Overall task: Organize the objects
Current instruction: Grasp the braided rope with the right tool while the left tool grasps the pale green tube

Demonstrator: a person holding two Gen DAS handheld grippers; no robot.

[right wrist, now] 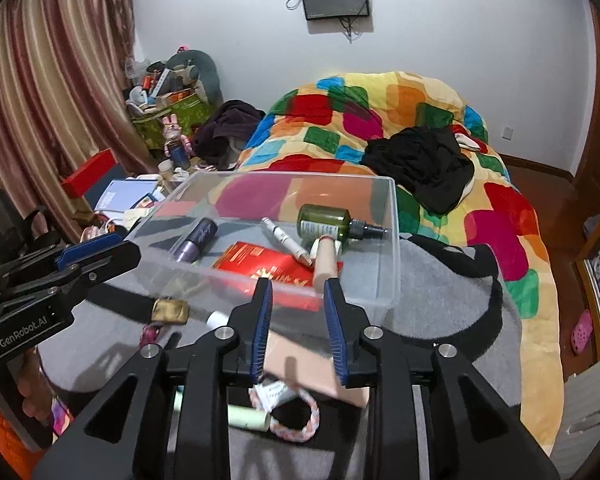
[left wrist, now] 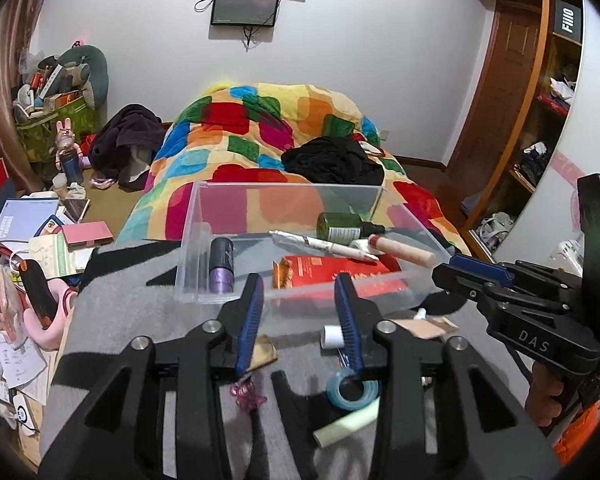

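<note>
A clear plastic bin (left wrist: 192,240) (right wrist: 396,240) stands on a grey blanket. Inside lie a purple bottle (left wrist: 221,264) (right wrist: 194,242), a green spray bottle (left wrist: 340,226) (right wrist: 326,222), a red packet (left wrist: 332,272) (right wrist: 260,260), a white pen (left wrist: 324,244) and a beige tube (left wrist: 404,251) (right wrist: 325,264). My left gripper (left wrist: 299,280) hovers open at the bin's near wall, holding nothing. My right gripper (right wrist: 298,283) is open too, at the near wall by the beige tube's end. Loose in front lie a blue tape roll (left wrist: 352,392), a pale green tube (left wrist: 348,424) (right wrist: 246,418) and a tan card (right wrist: 308,364).
A colourful quilt (left wrist: 260,128) with black clothing (left wrist: 336,160) covers the bed behind the bin. Books, boxes and bags (left wrist: 40,232) crowd the floor at left. A wooden wardrobe (left wrist: 540,120) stands at right. A braided loop (right wrist: 296,420), a gold pad (right wrist: 171,311) and a small white bottle (left wrist: 332,336) lie nearby.
</note>
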